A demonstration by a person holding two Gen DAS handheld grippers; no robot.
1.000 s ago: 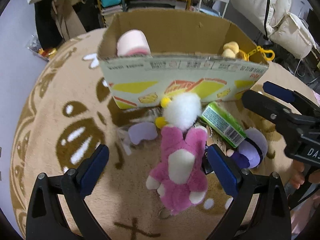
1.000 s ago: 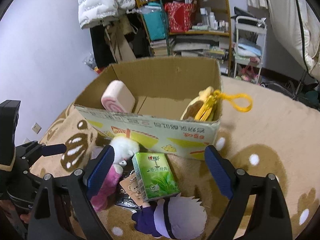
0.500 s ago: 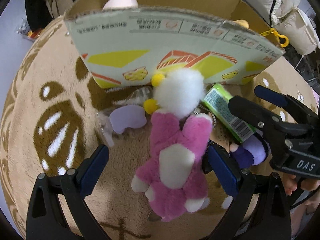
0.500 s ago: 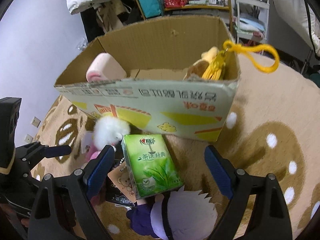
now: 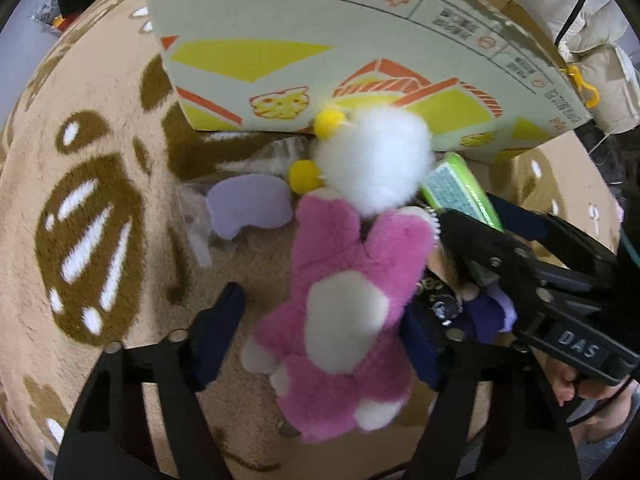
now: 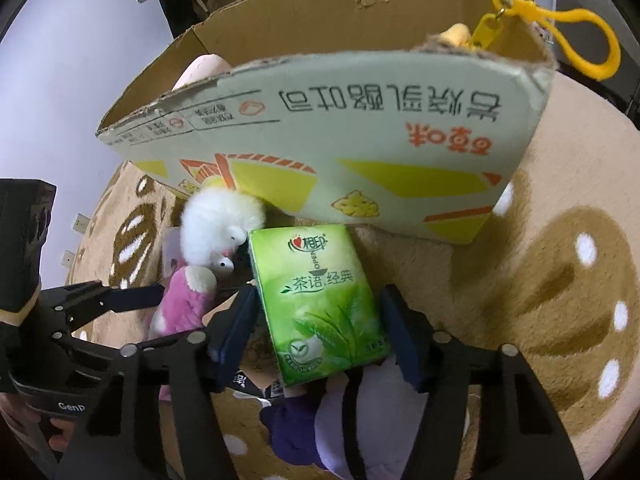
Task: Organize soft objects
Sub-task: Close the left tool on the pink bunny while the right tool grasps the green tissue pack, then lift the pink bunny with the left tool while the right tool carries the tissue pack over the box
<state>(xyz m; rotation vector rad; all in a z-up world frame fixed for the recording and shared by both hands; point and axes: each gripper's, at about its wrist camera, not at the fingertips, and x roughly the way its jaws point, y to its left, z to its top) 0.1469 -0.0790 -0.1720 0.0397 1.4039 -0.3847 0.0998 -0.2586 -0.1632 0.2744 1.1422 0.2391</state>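
Note:
A pink plush toy [image 5: 344, 304] with a white belly lies on the rug between the fingers of my left gripper [image 5: 320, 332], which is partly closed around it with gaps on both sides. A white fluffy plush [image 5: 376, 164] with yellow pompoms lies just beyond it, against the cardboard box [image 5: 320, 52]. My right gripper [image 6: 320, 332] straddles a green tissue pack [image 6: 320, 304]; its pads are close to the pack's sides. A purple and white plush [image 6: 360, 416] lies under the pack. The pink plush also shows in the right wrist view [image 6: 184, 304].
The box [image 6: 360, 160] holds a pink roll-shaped toy [image 6: 200, 72] and a yellow toy with a yellow clip [image 6: 560, 40]. A lilac flat piece in a clear bag [image 5: 248, 204] lies left of the plush pile. The brown patterned rug [image 5: 88, 216] covers the floor.
Both grippers moved forward and down toward the pile and narrowed: the left around the pink plush, the right around the green tissue pack. The box now looms closer.

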